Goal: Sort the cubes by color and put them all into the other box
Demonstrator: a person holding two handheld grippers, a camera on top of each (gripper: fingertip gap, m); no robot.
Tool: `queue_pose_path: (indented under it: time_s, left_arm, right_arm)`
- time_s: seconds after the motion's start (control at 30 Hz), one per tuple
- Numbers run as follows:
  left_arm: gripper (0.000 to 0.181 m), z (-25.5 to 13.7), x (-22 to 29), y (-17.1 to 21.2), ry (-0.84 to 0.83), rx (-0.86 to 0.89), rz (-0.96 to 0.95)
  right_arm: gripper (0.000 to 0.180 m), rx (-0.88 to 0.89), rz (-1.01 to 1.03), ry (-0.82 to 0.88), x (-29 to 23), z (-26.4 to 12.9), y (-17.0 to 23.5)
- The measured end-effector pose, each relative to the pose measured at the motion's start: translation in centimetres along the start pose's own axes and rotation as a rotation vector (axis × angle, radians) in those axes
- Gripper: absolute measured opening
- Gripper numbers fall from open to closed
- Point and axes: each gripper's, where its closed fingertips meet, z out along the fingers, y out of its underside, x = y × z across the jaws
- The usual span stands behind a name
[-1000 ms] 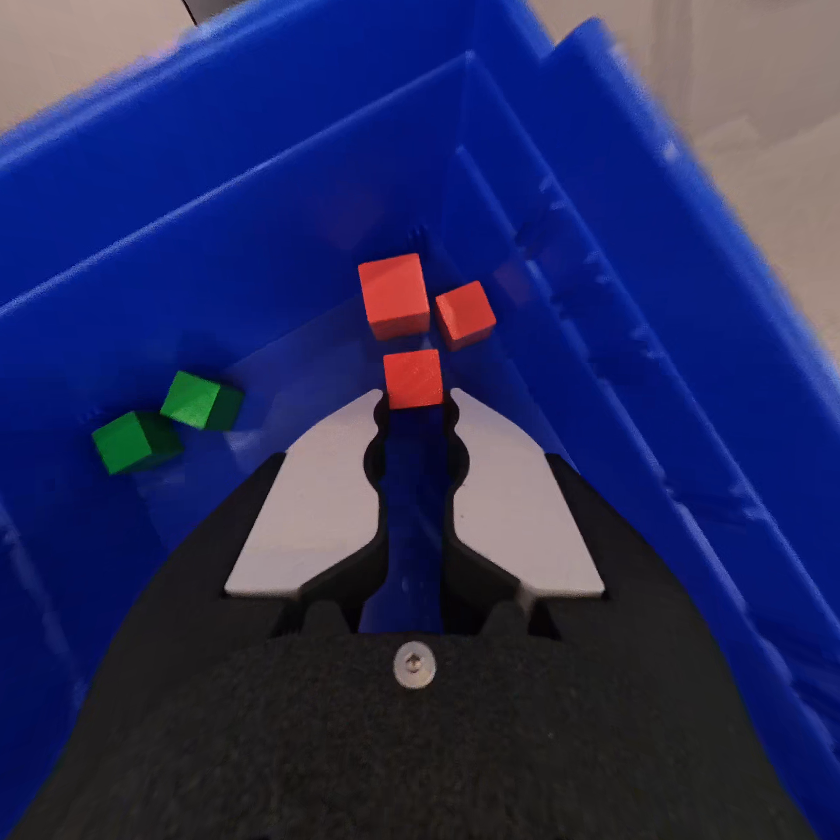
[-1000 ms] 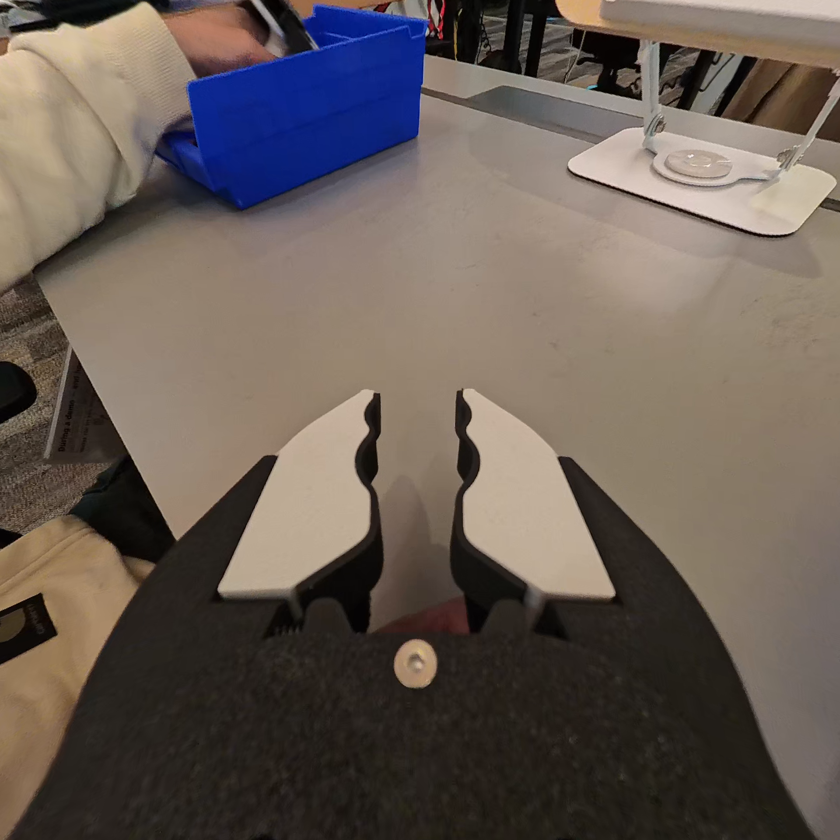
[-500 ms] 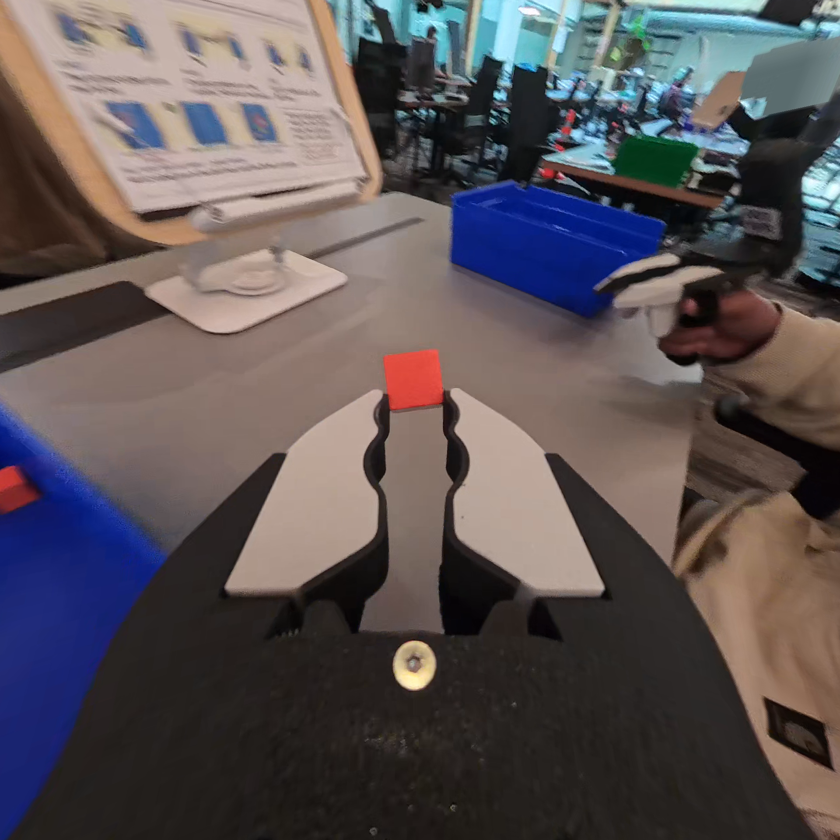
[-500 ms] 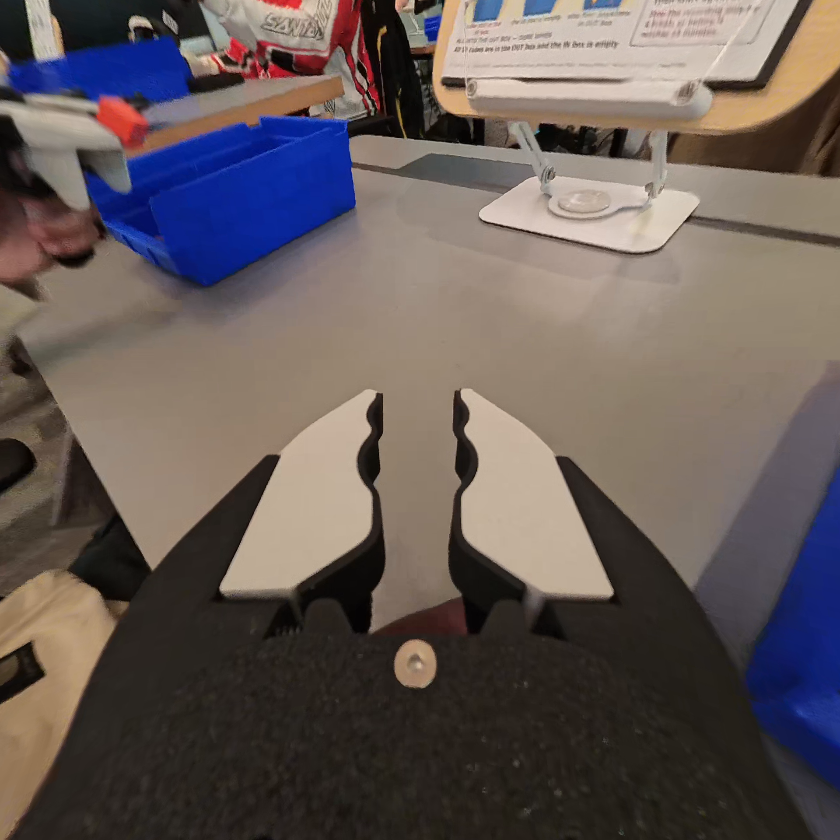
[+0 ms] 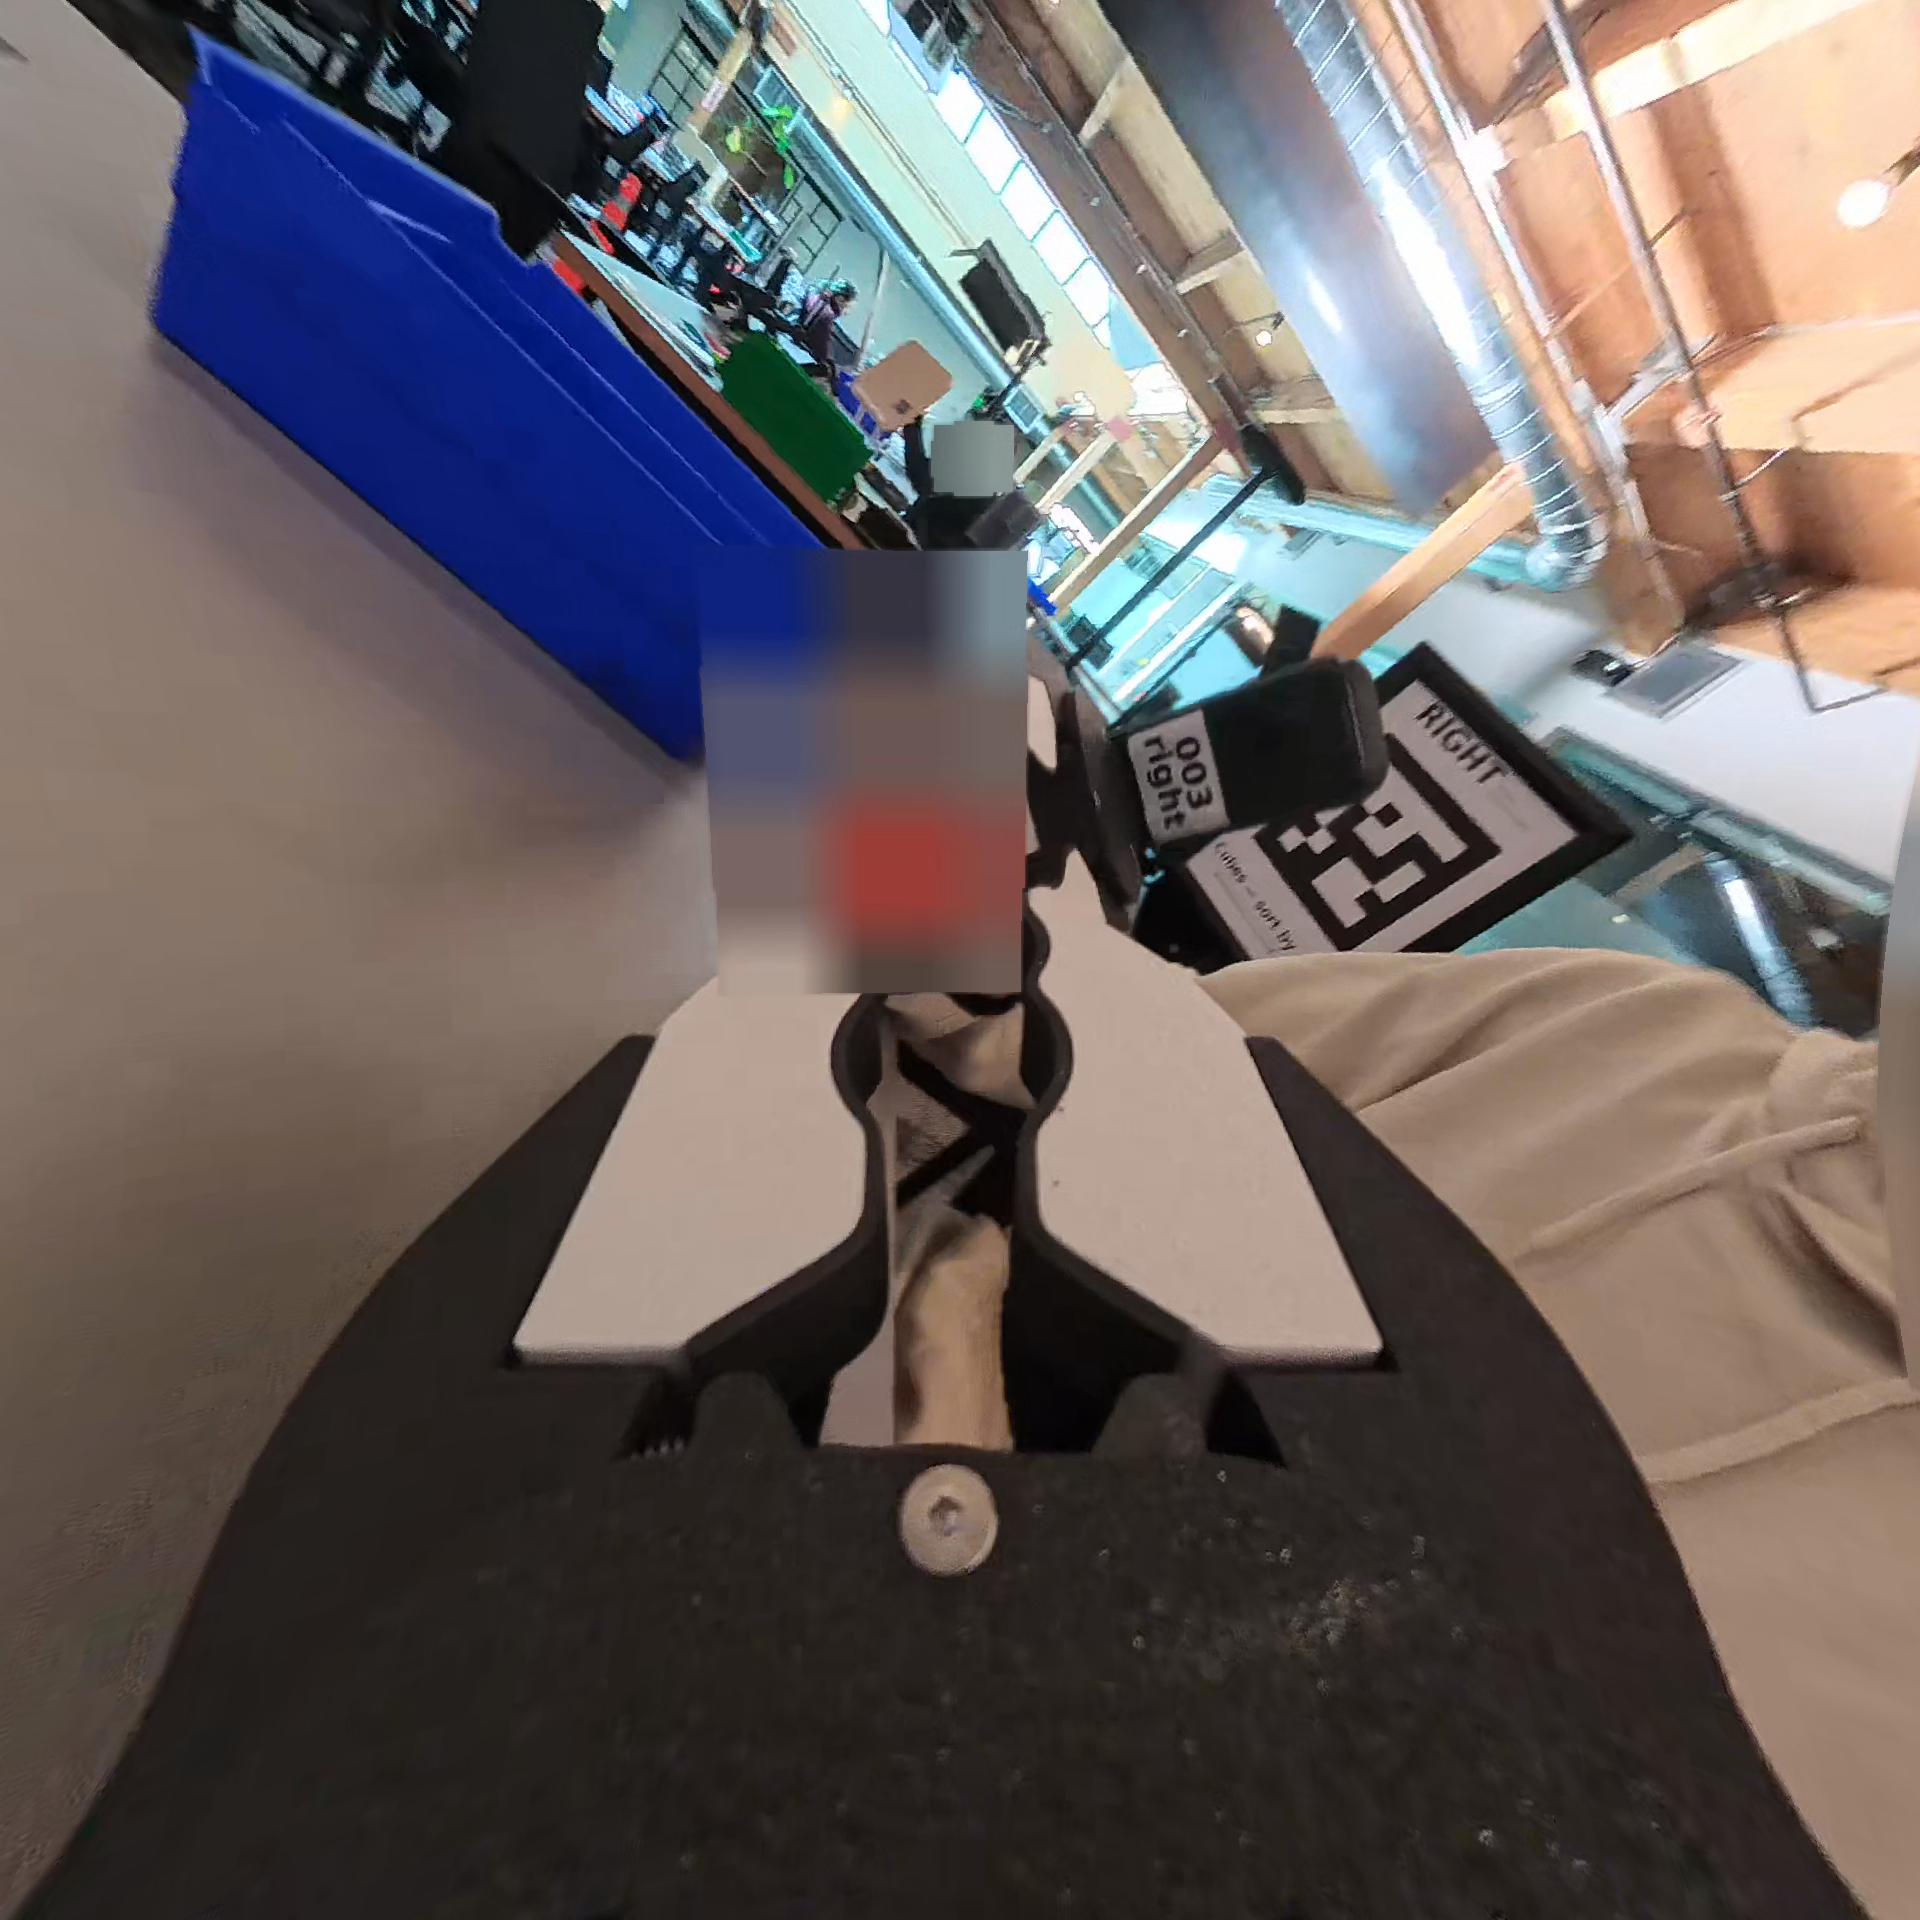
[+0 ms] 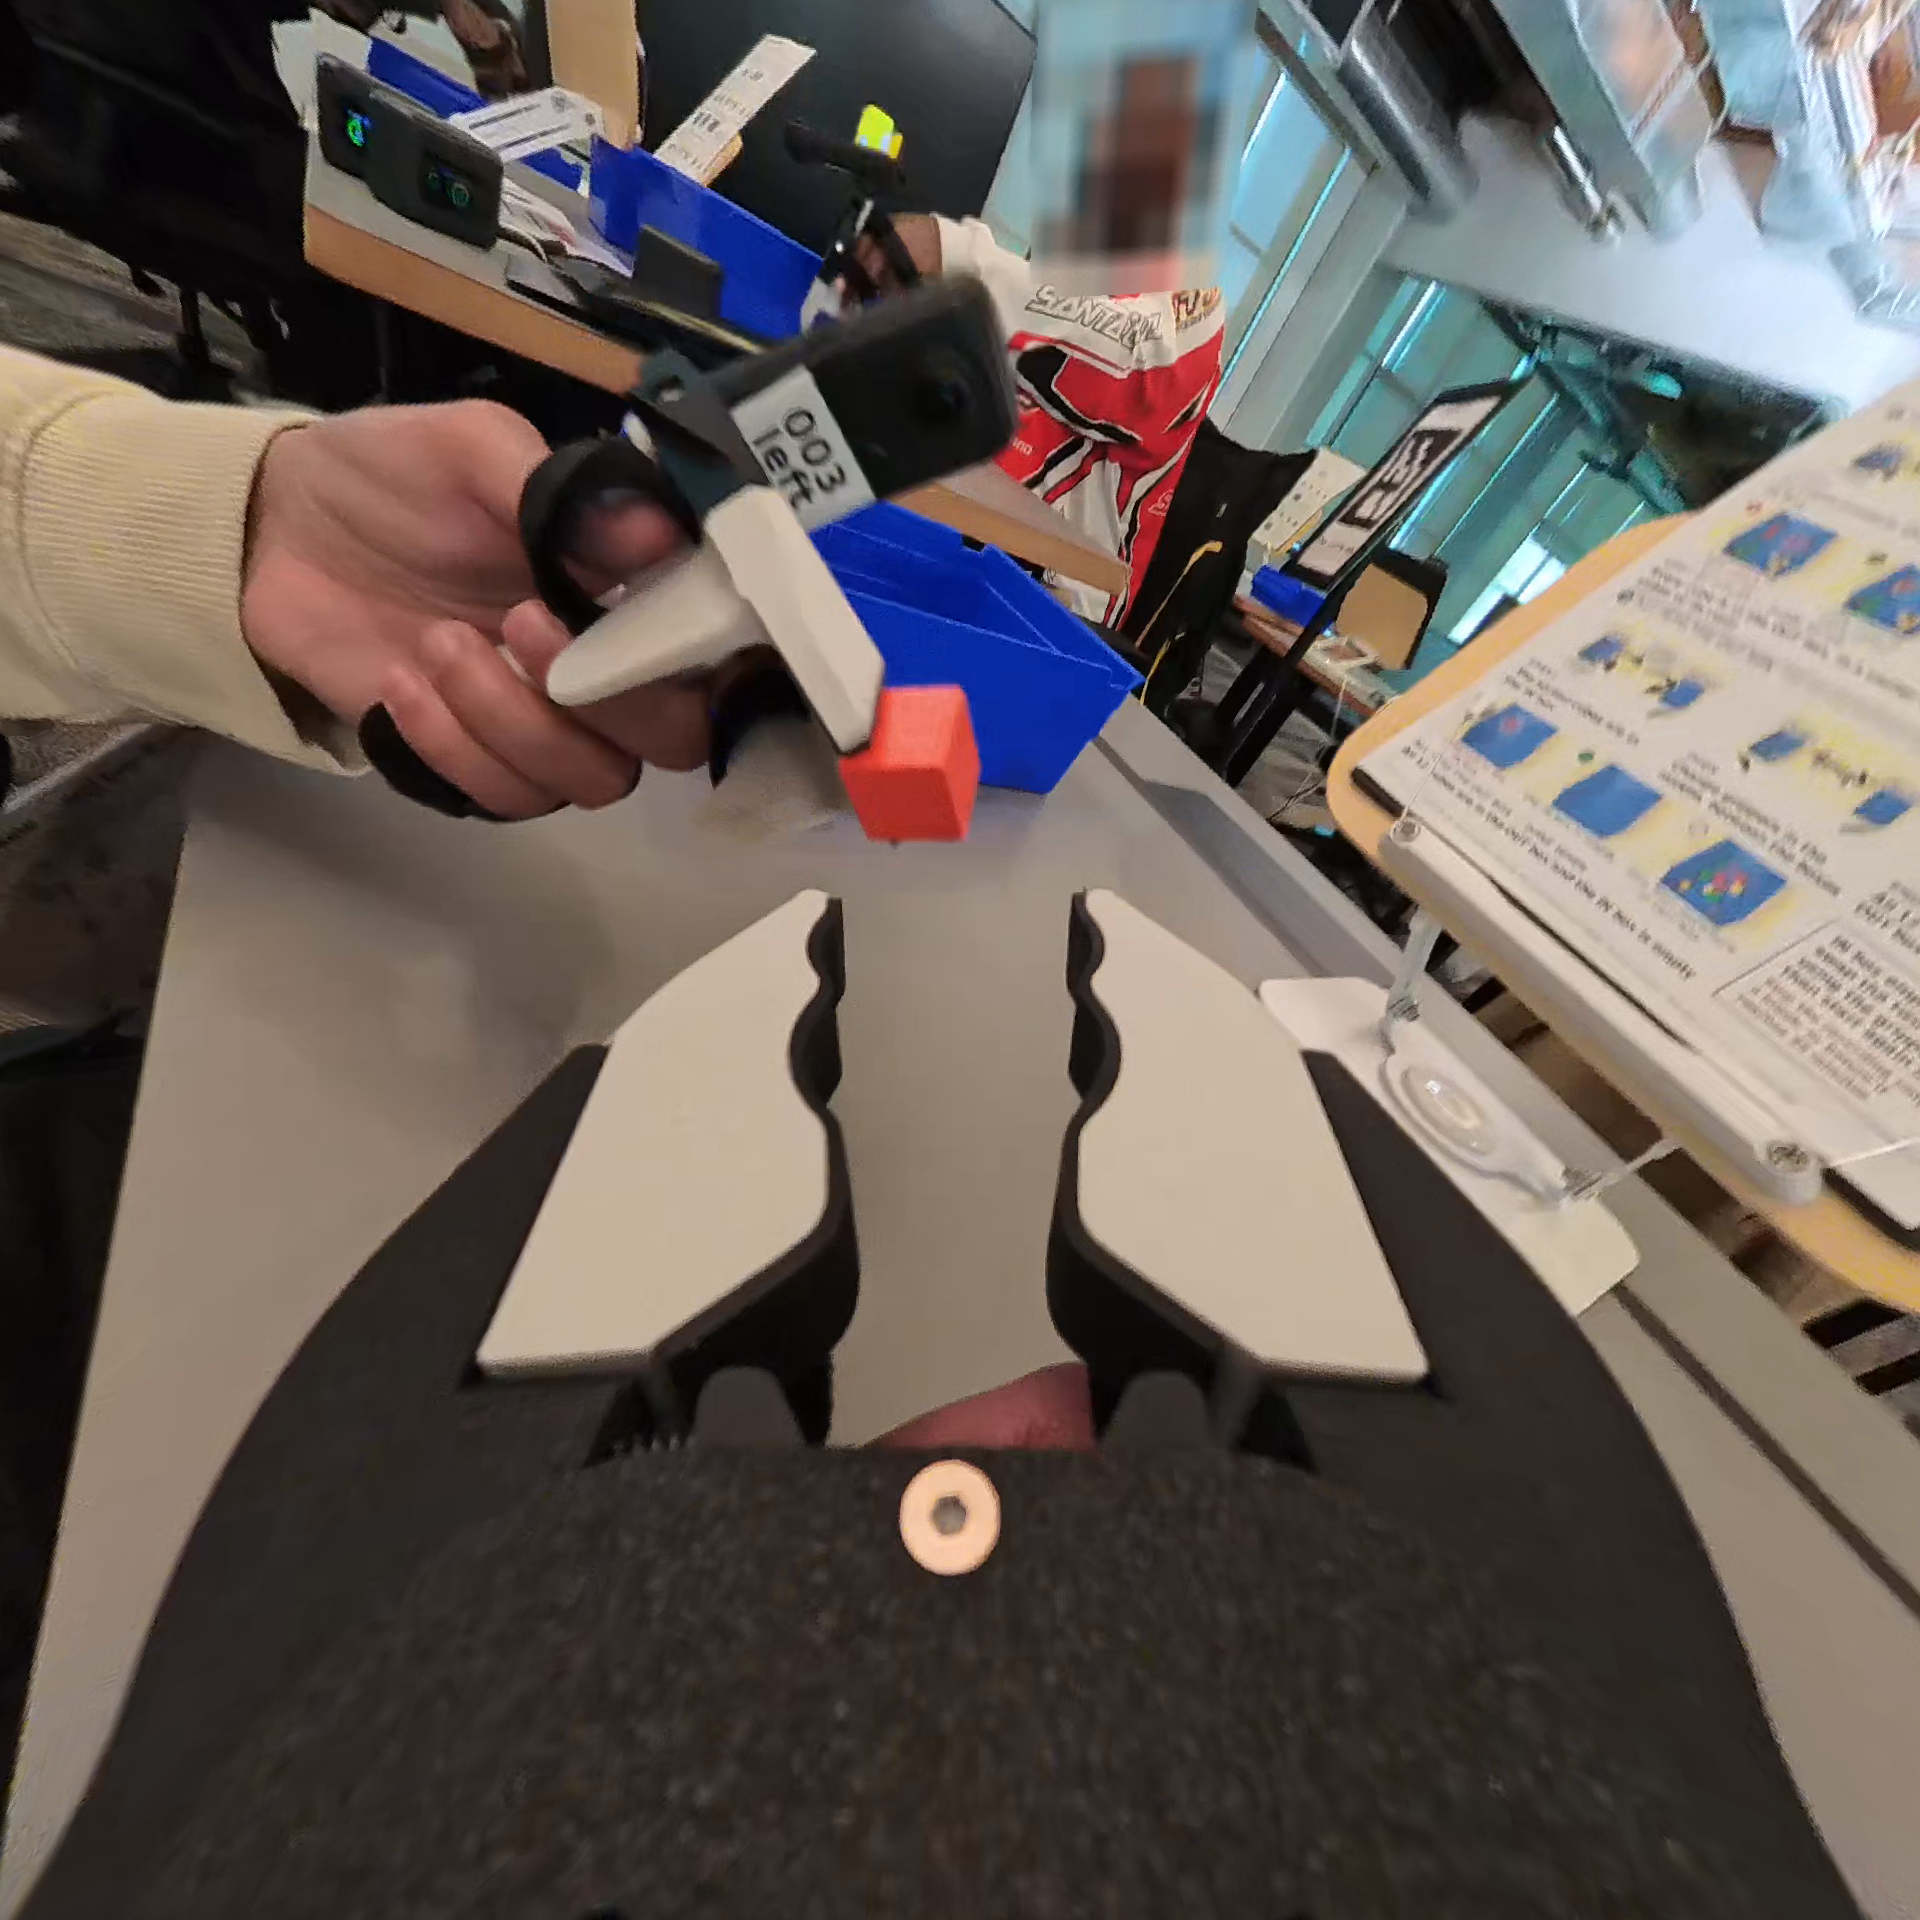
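Left gripper (image 6: 883, 743) held aloft at 11 o'clock in the right wrist view, gripped by a bare hand (image 6: 416, 603) in a cream sleeve (image 6: 114, 540), pointing down toward 4 o'clock, its camera block riding on top. Clamped at the tip of its pale fingers (image 6: 800, 613): 1 red cube (image 6: 914, 764), hanging above the grey table (image 6: 416, 935), tilted so that 1 corner points down; no long axis to tell on a cube. Just behind the cube toward 1 o'clock, a blue box (image 6: 987, 665) resting on the table. At 3 o'clock, a tilted board with pictured instruction sheets (image 6: 1683, 769) on a white stand.

Right gripper (image 6: 954, 914) low in the foreground, aimed across the table toward 12 o'clock, its 2 fingers parted with bare table showing between them, gripping nothing.

In the left wrist view, rolled hard sideways: fingertip region covered by a mosaic patch, so grasp not readable there. Another blue box (image 5: 436, 416) on the table at 10 o'clock; the right gripper's camera and marker plate (image 5: 1382, 831) at 3 o'clock, above a cream sleeve (image 5: 1558, 1143).
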Motion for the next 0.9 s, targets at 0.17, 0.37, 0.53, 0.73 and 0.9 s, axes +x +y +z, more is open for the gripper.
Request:
queue_pose_path:
  time_s: [0.17, 0.37, 0.53, 0.73, 0.9]
  left_arm:
    - [0.022, 1.6, -0.7, 0.7, 0.066, 0.006, -0.119]
    - [0.022, 3.1, -0.9, 1.5, 0.137, 0.015, -0.219]
    - [0.034, 2.6, -1.0, 2.0, 0.058, 0.007, -0.142]
    - [0.058, -4.8, -6.6, 3.8, -0.736, -0.065, 0.347]
    - [0.055, -12.6, -7.2, 4.8, -1.191, 0.030, 0.466]
  right_arm:
    - [0.041, -0.018, -0.064, 0.009, -0.5, 0.5, 0.4]
    - [0.023, -0.038, -0.090, 0.055, -0.2, 0.5, 1.3]
    - [0.022, -0.025, -0.034, 0.073, 0.2, -1.0, 1.3]
    - [0.022, -0.099, 0.151, 0.192, 2.8, -5.1, 3.8]
    - [0.022, -0.165, 0.415, 0.347, 3.3, -9.1, 7.6]
